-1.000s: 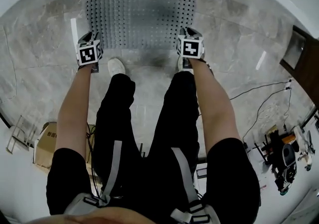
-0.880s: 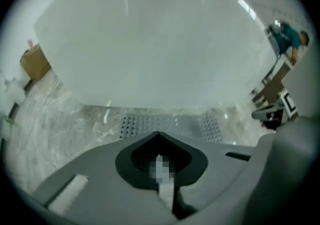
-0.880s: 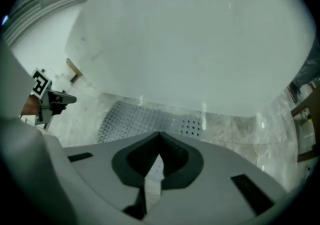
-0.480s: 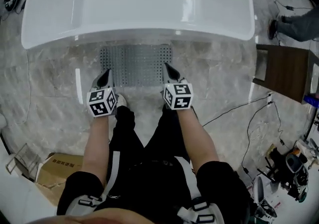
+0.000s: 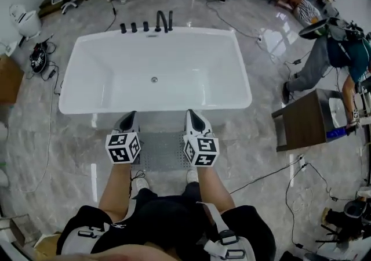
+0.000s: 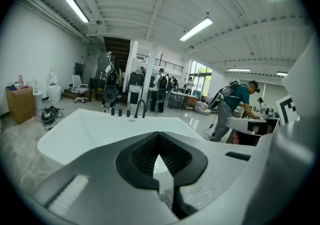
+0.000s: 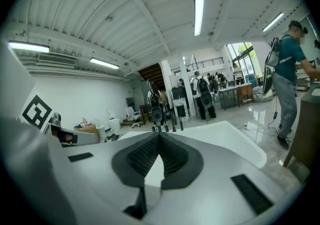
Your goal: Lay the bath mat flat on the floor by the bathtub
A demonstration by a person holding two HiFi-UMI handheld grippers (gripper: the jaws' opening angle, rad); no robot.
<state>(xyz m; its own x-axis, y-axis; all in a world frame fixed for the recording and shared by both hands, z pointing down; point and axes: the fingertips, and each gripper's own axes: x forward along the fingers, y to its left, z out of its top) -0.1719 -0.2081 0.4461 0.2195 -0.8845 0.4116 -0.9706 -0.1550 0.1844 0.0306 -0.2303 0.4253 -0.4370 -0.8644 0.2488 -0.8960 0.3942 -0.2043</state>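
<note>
Nearest the camera, the person's 2 white shoes stand at the near edge of the bath mat. A careless step could scuff that edge and fold a corner up, spoiling the flat lie. The floor is polished grey marble-look tile with pale veins and bright glare streaks. On so slick a surface the mat may well slide if its underside does not grip. A thin black cable snakes across the tiles at lower right and looks like something to trip on when stepping away.

The mat is a grey rectangle dotted with rows of small holes, soft and rubbery in look. It appears to lie flat in the lower centre of the frame, just beside the bathtub's near wall. I cannot tell whether it touches that wall.

Above it, the left gripper and the right gripper are both clenched on nothing, their ribbed black pads pressed together inside smooth grey plastic shells. Each carries a white cube with black square markers.

Farther off, the bathtub is a glossy white rounded rectangle with a small drain, and black taps stand at its far rim. A dark wooden cabinet sits at the right.
</note>
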